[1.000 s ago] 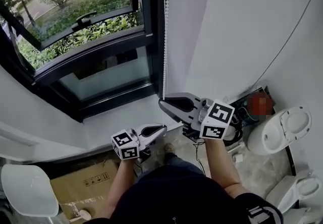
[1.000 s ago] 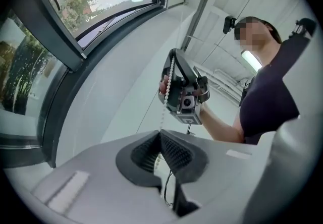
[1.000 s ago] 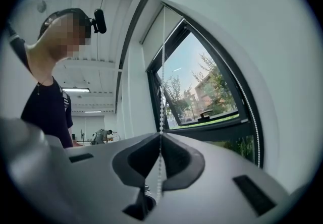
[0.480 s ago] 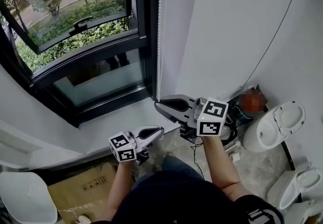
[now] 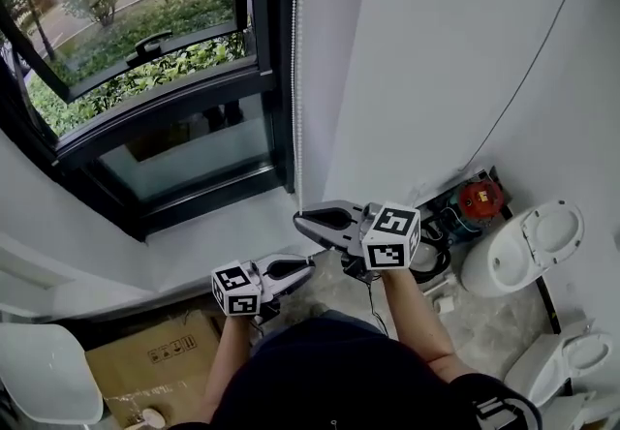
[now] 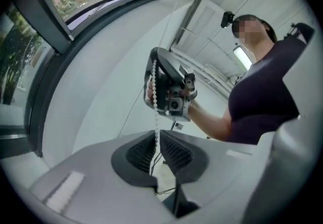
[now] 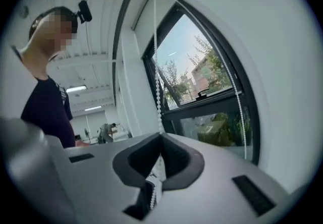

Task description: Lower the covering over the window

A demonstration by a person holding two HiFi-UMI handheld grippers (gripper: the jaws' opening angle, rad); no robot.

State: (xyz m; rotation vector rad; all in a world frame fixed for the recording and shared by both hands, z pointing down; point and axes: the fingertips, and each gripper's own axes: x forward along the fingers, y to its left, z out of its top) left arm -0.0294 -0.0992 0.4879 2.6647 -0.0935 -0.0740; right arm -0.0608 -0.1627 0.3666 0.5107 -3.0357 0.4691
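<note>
An awning window (image 5: 145, 79) is seen propped open at left, its glass uncovered. The blind to be lowered is shown in no view and is presumably rolled up above the frame. Along the frame's right edge a white bead chain (image 5: 295, 99) is hung, the cord by which such a covering is worked. The left gripper (image 5: 310, 264) is held low, its jaws closed on the chain. The right gripper (image 5: 299, 218) is clamped on the same chain just above it, so that the pull can be shared between both hands. Whether the lowering strand is the one gripped cannot be told with certainty.
</note>
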